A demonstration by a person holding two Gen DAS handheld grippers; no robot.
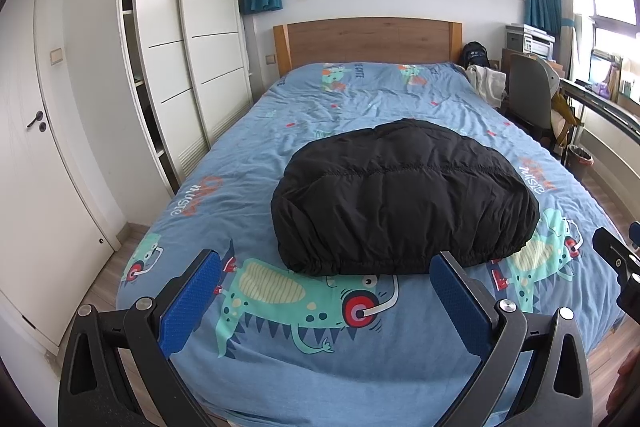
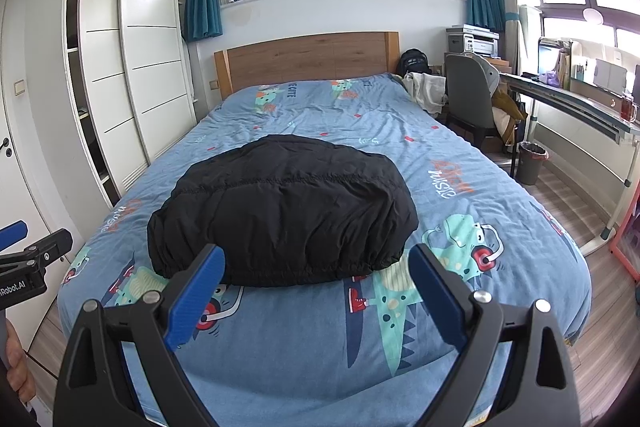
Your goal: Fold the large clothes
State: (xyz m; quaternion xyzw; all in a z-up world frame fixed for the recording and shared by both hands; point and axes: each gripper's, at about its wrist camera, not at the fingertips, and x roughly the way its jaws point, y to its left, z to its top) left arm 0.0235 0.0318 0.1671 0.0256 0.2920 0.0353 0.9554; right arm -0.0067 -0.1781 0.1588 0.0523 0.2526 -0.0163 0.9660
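A black puffy jacket (image 1: 404, 199) lies folded into a compact bundle on the middle of the bed (image 1: 280, 355); it also shows in the right wrist view (image 2: 280, 211). Its elastic hem faces me. My left gripper (image 1: 326, 259) is open and empty, held above the foot of the bed, just short of the jacket's near edge. My right gripper (image 2: 316, 251) is open and empty, also just in front of the jacket. The right gripper's body shows at the right edge of the left wrist view (image 1: 616, 263).
The bed has a blue dinosaur-print cover (image 2: 440, 155) and a wooden headboard (image 2: 308, 59). White sliding wardrobes (image 1: 192, 39) stand left. A chair (image 2: 472, 99), desk (image 2: 580, 107) and bin (image 2: 530, 163) stand right. A pale garment (image 2: 426, 87) lies at the bed's far right corner.
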